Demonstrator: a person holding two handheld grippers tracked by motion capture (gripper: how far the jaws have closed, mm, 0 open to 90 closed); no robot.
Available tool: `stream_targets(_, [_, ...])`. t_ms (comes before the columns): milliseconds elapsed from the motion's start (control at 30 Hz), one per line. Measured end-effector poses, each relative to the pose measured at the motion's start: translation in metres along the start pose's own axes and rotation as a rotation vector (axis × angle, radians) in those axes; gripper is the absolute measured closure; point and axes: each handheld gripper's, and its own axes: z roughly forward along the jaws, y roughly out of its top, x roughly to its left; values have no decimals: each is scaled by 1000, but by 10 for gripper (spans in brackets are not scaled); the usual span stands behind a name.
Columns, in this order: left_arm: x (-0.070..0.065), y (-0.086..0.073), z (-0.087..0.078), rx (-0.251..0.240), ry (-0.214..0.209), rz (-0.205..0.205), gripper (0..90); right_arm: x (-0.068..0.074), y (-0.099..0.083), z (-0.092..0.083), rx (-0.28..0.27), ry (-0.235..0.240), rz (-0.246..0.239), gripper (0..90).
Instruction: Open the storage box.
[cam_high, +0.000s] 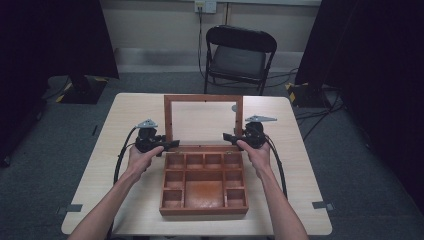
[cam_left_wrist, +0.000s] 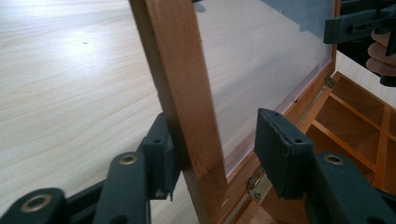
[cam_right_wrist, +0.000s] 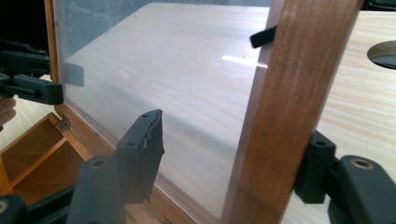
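A wooden box (cam_high: 204, 210) with several compartments lies on the table, its glass-paned lid (cam_high: 168, 120) standing upright at the far side. My left gripper (cam_high: 172, 145) straddles the lid's left upright (cam_left_wrist: 182, 93). Its jaws (cam_left_wrist: 217, 140) are open: one pad rests against the wood's outer face and the other stands clear on the pane side. My right gripper (cam_high: 227, 137) straddles the lid's right upright (cam_right_wrist: 289, 116). It is open (cam_right_wrist: 231, 144) too, with a wide gap between the inner pad and the wood. Both hands hold level at the lid's lower corners.
The pale wooden table (cam_high: 130, 115) has bare surface left, right and behind the box. A black folding chair (cam_high: 240, 55) stands beyond the far edge. Brass hinges (cam_left_wrist: 254, 186) join the lid to the tray. Cables trail back from both grippers.
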Motion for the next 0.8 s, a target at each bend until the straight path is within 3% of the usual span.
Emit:
stream_targets(200, [0,0,2,2,-3,-2,462,-1,0,2,3,-8,2,349])
stream_targets(633, [2,-2,6,19,35,-2,402,-4,-3,7,30,-16,22,318])
stream_targets(800, [5,-3,7,18,42,-19,429,-9,-6,10,47,-14,41,298])
